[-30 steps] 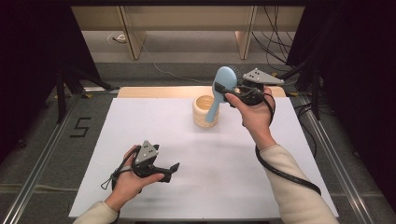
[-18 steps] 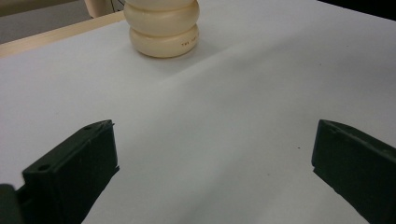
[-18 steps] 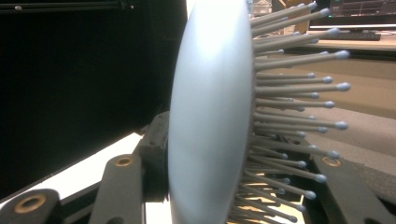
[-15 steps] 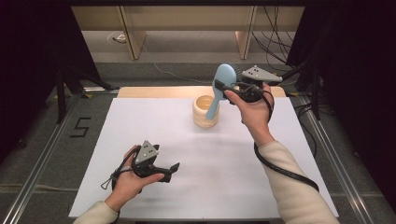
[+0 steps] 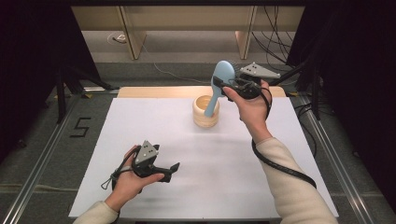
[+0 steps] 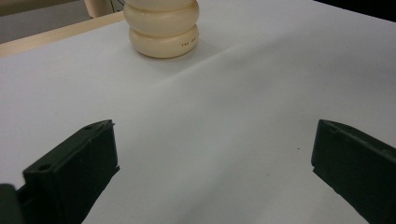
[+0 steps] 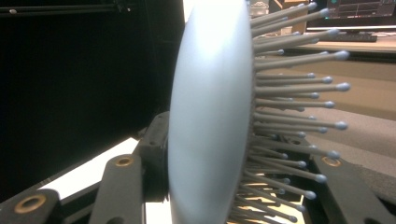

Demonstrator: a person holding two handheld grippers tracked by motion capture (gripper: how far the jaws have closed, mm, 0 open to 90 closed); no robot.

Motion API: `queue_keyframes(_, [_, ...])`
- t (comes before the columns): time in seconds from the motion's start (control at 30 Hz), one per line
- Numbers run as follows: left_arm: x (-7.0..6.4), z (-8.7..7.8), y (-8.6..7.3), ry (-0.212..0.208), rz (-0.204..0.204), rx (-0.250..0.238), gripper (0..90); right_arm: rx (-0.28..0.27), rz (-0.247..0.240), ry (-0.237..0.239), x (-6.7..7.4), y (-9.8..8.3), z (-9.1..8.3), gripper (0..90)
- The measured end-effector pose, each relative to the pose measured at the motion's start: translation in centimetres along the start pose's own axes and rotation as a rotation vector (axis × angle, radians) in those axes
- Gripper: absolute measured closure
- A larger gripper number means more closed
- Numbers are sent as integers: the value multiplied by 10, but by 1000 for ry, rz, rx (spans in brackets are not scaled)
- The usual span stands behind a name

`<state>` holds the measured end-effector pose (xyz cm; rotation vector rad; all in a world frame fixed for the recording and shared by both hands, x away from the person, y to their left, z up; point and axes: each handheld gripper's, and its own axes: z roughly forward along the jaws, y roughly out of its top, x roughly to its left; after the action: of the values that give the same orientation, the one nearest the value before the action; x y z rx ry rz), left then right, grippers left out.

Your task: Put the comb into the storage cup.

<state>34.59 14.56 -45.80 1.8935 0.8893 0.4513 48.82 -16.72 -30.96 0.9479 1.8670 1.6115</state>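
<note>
Right gripper (image 5: 223, 86): pinching blue hairbrush (image 5: 218, 86), handle end in cream holder (image 5: 205, 112).
Left gripper (image 5: 173, 169): jaws spread, 7 o'clock of holder.

Cream ribbed cup (image 5: 205, 112) on white table (image 5: 154, 126)

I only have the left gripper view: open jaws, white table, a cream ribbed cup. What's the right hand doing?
Observer: In the high view the right gripper is shut on a light blue hairbrush, held above the table.
Operator: Where is the brush relative to the cup?
Observer: Its handle end points down into the mouth of the cream cup; the head sticks up above the rim. Whether it touches the bottom I cannot tell.
Operator: Which part is gripped?
Observer: The right gripper view shows the jaws clamped across the brush head, smooth back on one side, bristles on the other.
Operator: And my left gripper?
Observer: The left gripper sits low at the near side, jaws open, nothing between them.
</note>
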Motion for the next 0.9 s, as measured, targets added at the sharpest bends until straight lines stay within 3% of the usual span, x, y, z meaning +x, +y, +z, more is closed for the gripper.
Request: queue_keyframes(0.9, [-1, 0, 0, -1, 0, -2, 0, 0, 5, -21, -4, 2, 13, 504])
